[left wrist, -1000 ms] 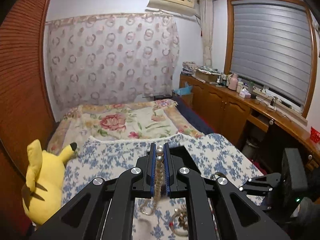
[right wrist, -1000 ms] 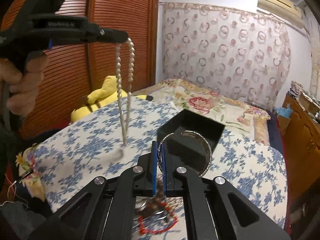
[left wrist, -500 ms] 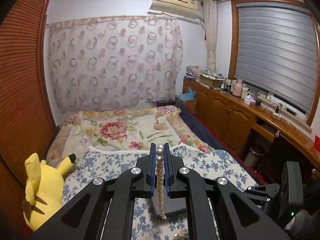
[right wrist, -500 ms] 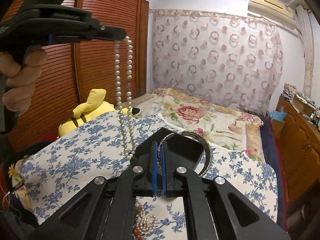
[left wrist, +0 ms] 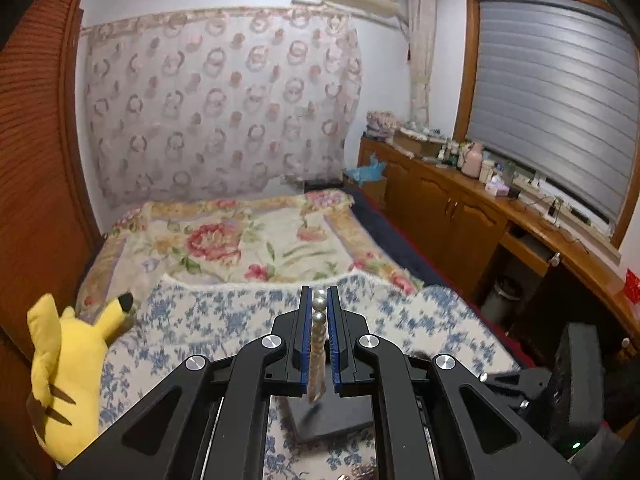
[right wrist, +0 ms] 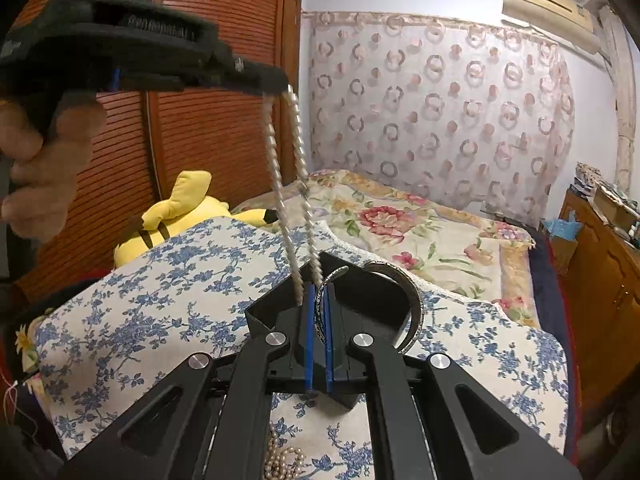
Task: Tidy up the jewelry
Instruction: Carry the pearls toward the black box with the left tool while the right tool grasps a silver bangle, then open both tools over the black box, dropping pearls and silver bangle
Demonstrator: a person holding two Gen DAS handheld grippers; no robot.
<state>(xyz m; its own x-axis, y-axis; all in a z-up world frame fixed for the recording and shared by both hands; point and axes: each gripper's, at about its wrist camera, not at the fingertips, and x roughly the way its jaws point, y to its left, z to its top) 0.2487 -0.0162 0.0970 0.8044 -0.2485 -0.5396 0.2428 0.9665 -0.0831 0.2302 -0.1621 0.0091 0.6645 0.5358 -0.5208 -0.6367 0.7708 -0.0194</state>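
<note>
My left gripper [left wrist: 319,300] is shut on a white pearl necklace [left wrist: 318,344]. In the right wrist view the left gripper [right wrist: 276,80] is held high at the upper left and the necklace [right wrist: 294,184] hangs from it as a long loop, its lower end over the open black jewelry box [right wrist: 276,304]. My right gripper [right wrist: 319,300] is shut on a silver bangle [right wrist: 412,304] and holds it over the same box. The box [left wrist: 336,412] also shows below my left fingers.
The box stands on a blue-flowered cloth [right wrist: 160,300] over the bed. More pearl jewelry [right wrist: 280,460] lies on the cloth near me. A yellow plush toy [left wrist: 64,372] sits at the left edge. Wooden cabinets [left wrist: 460,216] line the right wall.
My left gripper has moved right with the necklace, whose hanging end has swung from beside the box to over it. My right gripper has moved closer to the box.
</note>
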